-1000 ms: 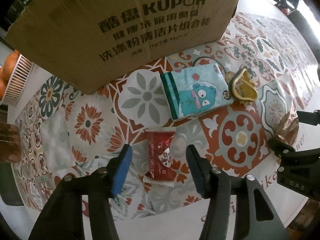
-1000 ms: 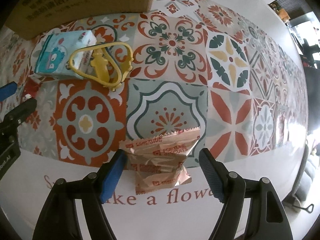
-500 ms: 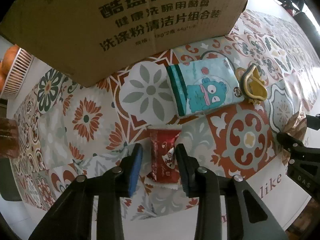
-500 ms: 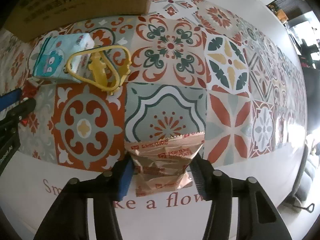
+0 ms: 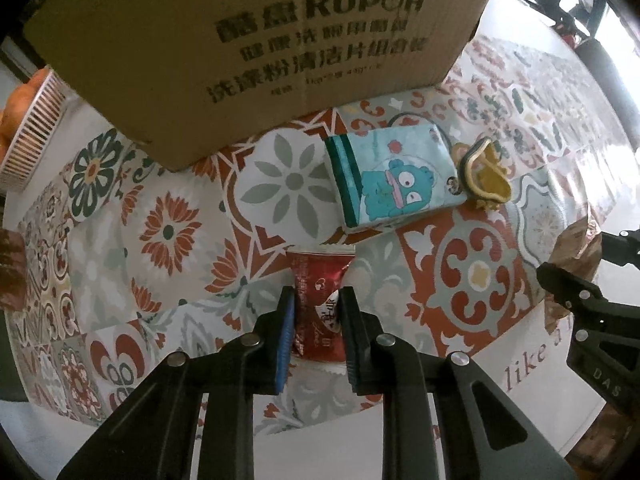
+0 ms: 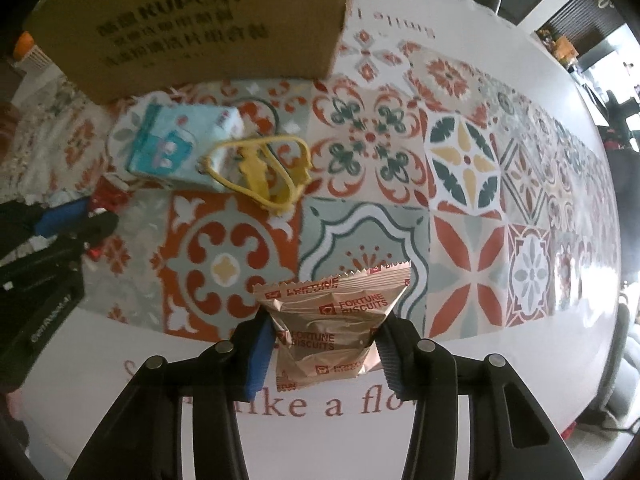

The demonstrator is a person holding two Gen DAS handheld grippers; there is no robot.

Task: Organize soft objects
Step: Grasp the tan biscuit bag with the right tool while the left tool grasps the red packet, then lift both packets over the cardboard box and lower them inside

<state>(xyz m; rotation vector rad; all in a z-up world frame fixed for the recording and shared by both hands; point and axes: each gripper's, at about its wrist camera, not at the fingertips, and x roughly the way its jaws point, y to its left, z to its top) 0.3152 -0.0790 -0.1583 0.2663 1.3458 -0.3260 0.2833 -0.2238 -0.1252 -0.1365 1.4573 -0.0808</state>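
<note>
Jaws closing on both sides, each with a packet between them. Left gripper [image 5: 316,328] points down at the red sachet [image 5: 320,292], pads on its two long edges; sachet lies flat on the desk [image 5: 168,232], just below the tissue pack [image 5: 390,174]. Right gripper [image 6: 324,344] squeezes the biscuit packet [image 6: 334,320] at mid-body, foil creased in at the pads, serrated top sticking out past the tips. Side pinch makes sense: both are thin, limp wrappers, so edges give the only firm bite. Yellow clip [image 6: 260,172] leans on the tissue pack, neither one gripped. Box [image 5: 256,44] stands just behind the group, likely the drop target, so pickup is close to it. Risk: the foil may slip or the biscuit crack if squeezed harder.
</note>
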